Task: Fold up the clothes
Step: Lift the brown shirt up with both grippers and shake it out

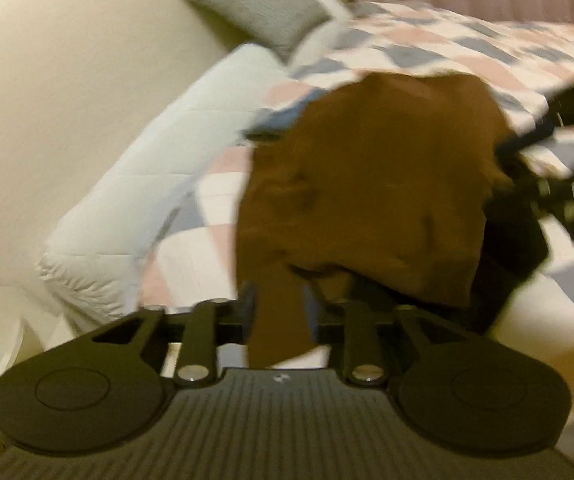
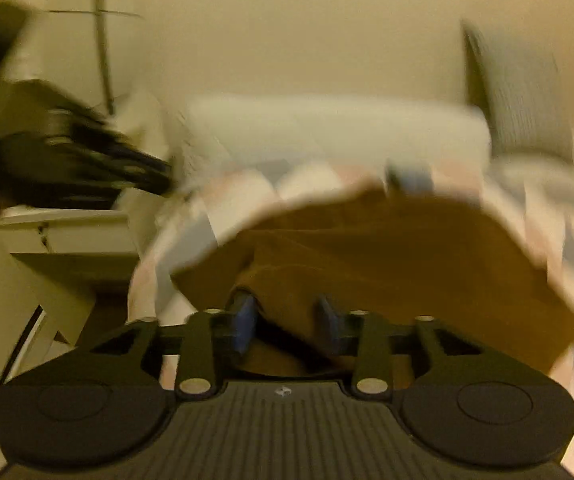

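Left tongs (image 1: pixel 277 312) pinch a strip of the brown garment (image 1: pixel 367 192); cloth fills the gap between the blue pads (image 1: pixel 249 308). Right tongs (image 2: pixel 285 320) sit with their pads close on either side of a fold at the garment's near edge; blur prevents confirming a firm pinch, though cloth lies between them. In the left view the right tongs enter at 3 o'clock, touching the garment's far edge.

The garment lies spread on the checked quilt (image 1: pixel 447 40) at 12 o'clock from both tongs, its near hem lifted. A white bolster (image 1: pixel 147 184) lies at 10 o'clock, a grey pillow (image 1: pixel 263 8) at 11 o'clock.

Procedure, as judged: the step is carrying the near hem over toward 12 o'clock.
- Keep both grips level.
- Move both tongs at equal speed.
- Hold light tension between them.
- Align edges before release.

Risk: thin cloth may slip from the pads.
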Demonstrator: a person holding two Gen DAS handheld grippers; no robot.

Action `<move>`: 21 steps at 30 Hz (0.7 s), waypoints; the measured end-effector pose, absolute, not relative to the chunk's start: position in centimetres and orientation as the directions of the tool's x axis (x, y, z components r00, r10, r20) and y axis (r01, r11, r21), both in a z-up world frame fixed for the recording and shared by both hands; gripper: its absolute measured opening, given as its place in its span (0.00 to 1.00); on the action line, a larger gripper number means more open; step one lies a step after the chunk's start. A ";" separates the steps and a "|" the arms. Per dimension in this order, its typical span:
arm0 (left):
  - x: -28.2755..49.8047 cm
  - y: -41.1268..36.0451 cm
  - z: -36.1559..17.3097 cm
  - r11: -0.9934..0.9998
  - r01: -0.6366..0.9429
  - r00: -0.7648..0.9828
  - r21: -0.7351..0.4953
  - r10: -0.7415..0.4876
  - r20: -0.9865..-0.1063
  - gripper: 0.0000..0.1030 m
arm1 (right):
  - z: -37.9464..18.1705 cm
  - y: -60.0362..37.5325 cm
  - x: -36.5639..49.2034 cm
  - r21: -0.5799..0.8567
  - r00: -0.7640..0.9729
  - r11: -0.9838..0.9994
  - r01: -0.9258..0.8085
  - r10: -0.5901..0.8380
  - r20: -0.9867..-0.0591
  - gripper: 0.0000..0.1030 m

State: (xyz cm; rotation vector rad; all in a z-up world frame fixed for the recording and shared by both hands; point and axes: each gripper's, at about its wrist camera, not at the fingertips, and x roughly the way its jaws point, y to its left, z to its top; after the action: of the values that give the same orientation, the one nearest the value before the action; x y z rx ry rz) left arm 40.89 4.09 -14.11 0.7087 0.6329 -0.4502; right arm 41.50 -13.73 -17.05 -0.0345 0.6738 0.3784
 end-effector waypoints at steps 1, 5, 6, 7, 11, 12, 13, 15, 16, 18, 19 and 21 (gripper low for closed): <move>39.9 3.1 -14.8 0.645 0.601 0.722 0.471 -0.186 -0.667 0.27 | -17.2 -14.5 40.9 0.113 0.722 0.937 -0.330 0.328 -0.610 0.56; 36.1 -2.0 -17.6 0.504 0.684 0.707 0.527 -0.280 -0.649 0.40 | -18.1 -17.6 37.7 0.146 0.729 0.958 -0.247 0.283 -0.623 0.69; 35.6 -3.3 -18.3 0.481 0.691 0.708 0.539 -0.301 -0.639 0.41 | -18.6 -18.4 36.9 0.140 0.728 0.965 -0.222 0.259 -0.635 0.69; 35.3 -4.5 -18.9 0.466 0.692 0.712 0.551 -0.315 -0.628 0.45 | -19.0 -19.5 36.4 0.131 0.727 0.973 -0.190 0.229 -0.647 0.69; 36.5 -8.0 -21.2 0.472 0.659 0.745 0.585 -0.303 -0.594 0.55 | -19.9 -22.9 34.0 0.123 0.723 0.991 -0.053 0.123 -0.680 0.69; 37.3 -8.6 -21.6 0.483 0.648 0.754 0.589 -0.291 -0.589 0.55 | -20.1 -23.6 33.8 0.121 0.725 0.992 -0.029 0.104 -0.681 0.69; 38.2 -9.2 -22.1 0.492 0.637 0.761 0.594 -0.278 -0.586 0.53 | -20.3 -24.2 33.5 0.115 0.727 0.993 -0.007 0.085 -0.682 0.69; 39.7 -10.0 -23.2 0.493 0.618 0.774 0.612 -0.251 -0.581 0.45 | -20.8 -25.2 32.9 0.090 0.728 0.996 0.017 0.050 -0.684 0.70; 40.4 -10.2 -23.8 0.493 0.609 0.781 0.621 -0.236 -0.579 0.33 | -21.2 -25.5 32.8 0.071 0.725 0.997 0.022 0.033 -0.688 0.72; 41.8 -10.0 -23.9 0.523 0.597 0.785 0.609 -0.225 -0.577 0.06 | -22.0 -26.0 32.8 0.032 0.717 0.999 0.026 0.004 -0.697 0.73; 42.4 -9.4 -23.5 0.546 0.589 0.788 0.595 -0.227 -0.572 0.05 | -22.5 -26.2 32.9 0.018 0.713 0.999 0.029 -0.008 -0.701 0.73; 43.2 -7.9 -22.1 0.599 0.569 0.798 0.563 -0.235 -0.556 0.05 | -23.5 -26.7 33.4 -0.003 0.708 0.999 0.035 -0.027 -0.706 0.73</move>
State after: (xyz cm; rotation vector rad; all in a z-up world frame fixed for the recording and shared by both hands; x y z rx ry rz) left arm 43.22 -7.93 -22.13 0.8017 0.4563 -0.4853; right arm 33.38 -26.70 -23.50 0.0110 0.7839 -0.0347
